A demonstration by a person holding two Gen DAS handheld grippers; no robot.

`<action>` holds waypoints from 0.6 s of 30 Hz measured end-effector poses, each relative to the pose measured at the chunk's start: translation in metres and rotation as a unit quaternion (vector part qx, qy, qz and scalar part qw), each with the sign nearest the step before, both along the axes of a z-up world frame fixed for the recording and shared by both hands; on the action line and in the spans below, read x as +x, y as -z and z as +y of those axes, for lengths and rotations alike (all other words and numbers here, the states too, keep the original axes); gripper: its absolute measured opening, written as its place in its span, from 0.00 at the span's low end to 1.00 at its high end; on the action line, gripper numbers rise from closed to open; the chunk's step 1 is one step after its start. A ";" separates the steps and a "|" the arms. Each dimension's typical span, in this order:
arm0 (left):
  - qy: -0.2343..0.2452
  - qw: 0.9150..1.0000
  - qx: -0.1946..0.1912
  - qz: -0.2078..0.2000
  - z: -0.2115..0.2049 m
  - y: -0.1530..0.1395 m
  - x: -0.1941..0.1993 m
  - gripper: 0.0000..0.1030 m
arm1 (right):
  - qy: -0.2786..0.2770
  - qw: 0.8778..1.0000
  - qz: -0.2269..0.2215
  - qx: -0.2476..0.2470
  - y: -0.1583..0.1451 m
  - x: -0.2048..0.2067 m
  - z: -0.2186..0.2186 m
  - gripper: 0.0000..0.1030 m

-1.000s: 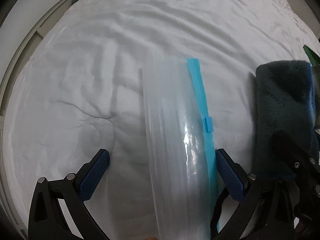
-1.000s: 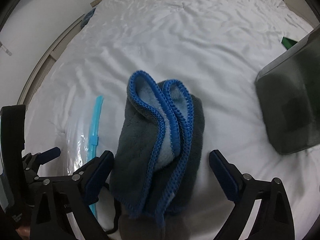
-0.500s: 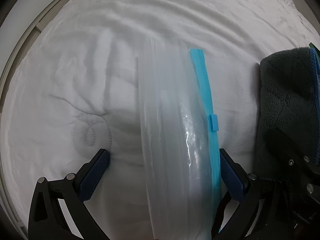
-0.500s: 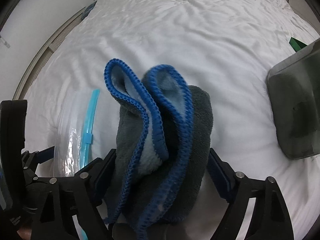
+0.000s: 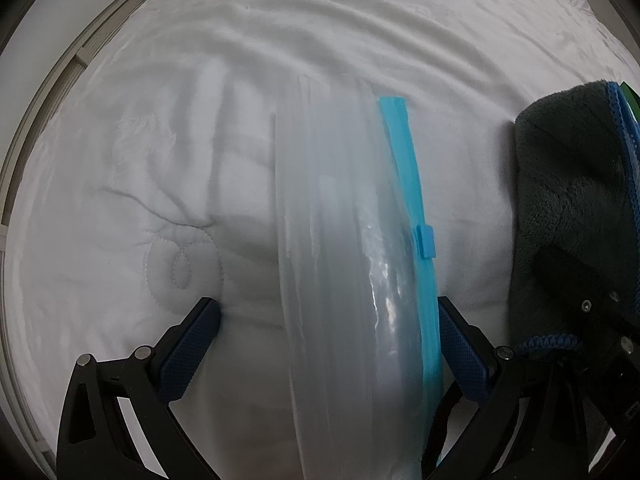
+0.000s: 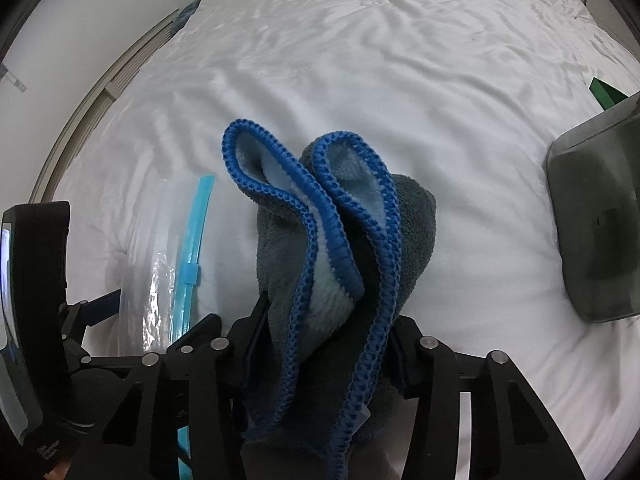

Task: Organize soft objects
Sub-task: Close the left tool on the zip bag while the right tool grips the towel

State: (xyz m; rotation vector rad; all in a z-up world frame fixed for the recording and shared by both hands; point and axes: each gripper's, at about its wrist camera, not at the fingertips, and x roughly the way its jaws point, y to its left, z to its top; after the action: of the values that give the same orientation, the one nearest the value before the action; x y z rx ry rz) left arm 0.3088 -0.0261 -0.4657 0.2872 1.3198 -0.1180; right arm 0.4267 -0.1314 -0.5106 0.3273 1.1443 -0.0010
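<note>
Nearest, at six o'clock: right gripper (image 6: 324,340), jaws just closed in and now pinching the folded grey towel (image 6: 344,240), presumably for lifting toward the storage bag (image 5: 344,240). Left gripper (image 5: 328,340) spread wide, straddling that bag without pressing, likely steadying it. Beyond, toward twelve o'clock, bare white bedspread (image 6: 360,60).

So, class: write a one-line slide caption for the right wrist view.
Right gripper closed on a grey towel, beside a clear bag on a white bed.
</note>
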 end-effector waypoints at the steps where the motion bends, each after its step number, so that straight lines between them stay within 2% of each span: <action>1: -0.001 1.000 -0.001 0.000 0.000 0.000 0.000 0.97 | 0.000 1.000 0.000 0.000 -0.001 -0.001 -0.001 0.44; 7: 0.000 1.000 -0.009 0.001 -0.002 -0.001 -0.004 0.85 | -0.007 1.000 -0.002 -0.006 -0.008 -0.003 -0.002 0.37; 12: 0.006 1.000 -0.016 0.002 -0.004 -0.007 -0.005 0.67 | -0.013 1.000 -0.009 -0.014 -0.014 -0.006 0.000 0.32; 18: 0.008 1.000 -0.022 0.004 -0.010 -0.013 -0.008 0.51 | -0.017 0.999 -0.020 -0.022 -0.023 -0.016 0.000 0.31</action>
State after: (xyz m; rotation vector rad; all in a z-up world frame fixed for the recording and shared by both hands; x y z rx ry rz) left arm 0.3007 -0.0358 -0.4522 0.2606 1.3211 -0.1616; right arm 0.4111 -0.1314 -0.4872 0.2671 1.1092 0.0090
